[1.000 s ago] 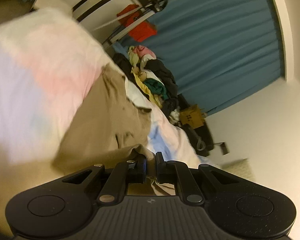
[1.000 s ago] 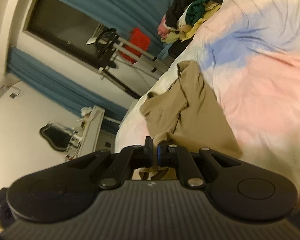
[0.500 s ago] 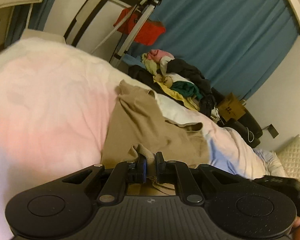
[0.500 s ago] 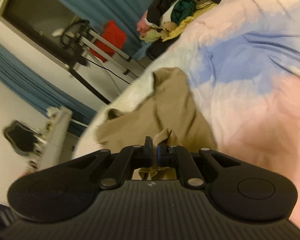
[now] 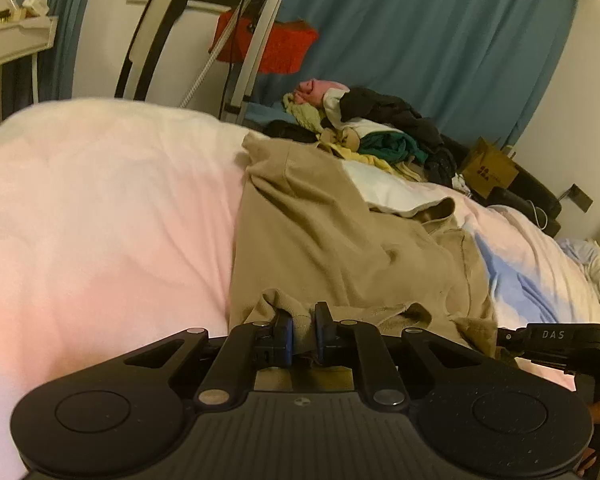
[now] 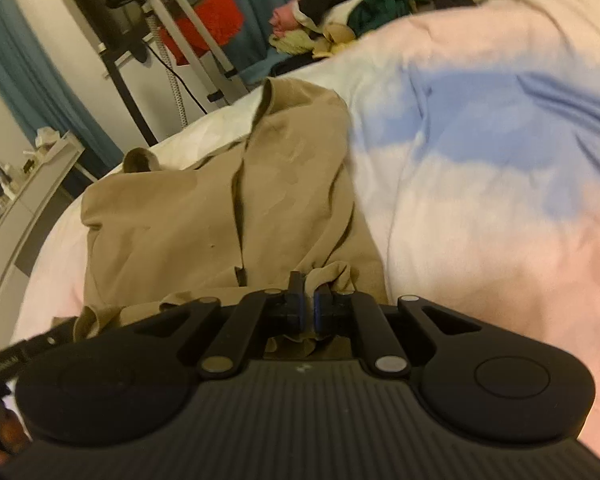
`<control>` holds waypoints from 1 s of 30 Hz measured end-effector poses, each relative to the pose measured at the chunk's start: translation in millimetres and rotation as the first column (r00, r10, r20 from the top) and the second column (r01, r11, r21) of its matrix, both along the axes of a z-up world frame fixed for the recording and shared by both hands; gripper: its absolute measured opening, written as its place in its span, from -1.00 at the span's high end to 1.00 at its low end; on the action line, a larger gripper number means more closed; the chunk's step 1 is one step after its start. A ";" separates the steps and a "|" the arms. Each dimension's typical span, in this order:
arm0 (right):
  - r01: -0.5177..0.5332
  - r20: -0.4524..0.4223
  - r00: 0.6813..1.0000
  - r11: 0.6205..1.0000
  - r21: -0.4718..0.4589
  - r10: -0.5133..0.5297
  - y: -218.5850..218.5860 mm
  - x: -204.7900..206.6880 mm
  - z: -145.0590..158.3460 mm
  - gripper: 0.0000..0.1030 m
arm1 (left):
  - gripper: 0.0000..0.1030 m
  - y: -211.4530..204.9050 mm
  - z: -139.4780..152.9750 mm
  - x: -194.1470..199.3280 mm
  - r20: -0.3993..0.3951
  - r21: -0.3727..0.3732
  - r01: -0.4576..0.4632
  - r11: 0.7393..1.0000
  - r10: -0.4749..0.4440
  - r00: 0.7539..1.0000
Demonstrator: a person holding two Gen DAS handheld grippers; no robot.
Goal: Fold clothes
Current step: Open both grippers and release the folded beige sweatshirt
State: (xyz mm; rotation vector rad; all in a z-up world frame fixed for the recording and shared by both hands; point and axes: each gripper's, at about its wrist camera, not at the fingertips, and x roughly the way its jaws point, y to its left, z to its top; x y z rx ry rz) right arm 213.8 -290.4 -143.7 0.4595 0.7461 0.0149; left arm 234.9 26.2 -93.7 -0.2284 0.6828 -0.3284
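Left wrist view: the tan garment (image 5: 332, 240) lies spread lengthwise on the pastel bedcover (image 5: 100, 208), its far end reaching toward the heap of unsorted clothes (image 5: 364, 132) at the bed's far edge. The left gripper (image 5: 303, 330) has the near hem bunched between its jaws, which are opening; a fold of cloth sits between the pads, and a narrow gap shows beside it, so the hold appears to be loosening. The right gripper's casing (image 5: 560, 338) shows just beside the same hem.

Right wrist view: the right gripper (image 6: 307, 306) is pinched tight on the other near corner of the garment (image 6: 220, 208), cloth puckered above the pads. This frame is blurred, so the seam detail cannot be read.

Handling assessment: the fabric looks light, thin and limp, creasing freely and holding no shape; it will sag between two holds and drag on the soft cover. Best taken at hem corners or seams, where the doubled cloth gives the pads more to bite.
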 end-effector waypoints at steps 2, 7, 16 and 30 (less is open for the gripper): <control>-0.007 0.020 1.000 1.000 -0.012 0.007 0.9 -6.1 9.6 0.73 | 0.28 -0.5 10.7 -10.1 0.016 0.007 -0.022 1.000 0.022 1.000; -0.002 0.178 0.984 0.996 -0.089 0.018 13.2 -40.5 56.4 -1.00 | -0.74 -6.4 52.3 -59.9 0.160 0.062 -0.068 0.996 0.057 0.985; -0.045 0.310 0.946 0.985 -0.167 0.095 35.3 -128.3 107.7 -1.00 | -0.99 -27.1 87.9 -152.2 0.307 0.162 -0.052 0.985 -0.001 0.952; -0.020 0.378 0.921 0.981 -0.191 0.092 49.2 -183.4 117.2 -1.00 | -0.99 -19.6 85.4 -199.6 0.280 0.116 -0.030 0.993 -0.004 0.960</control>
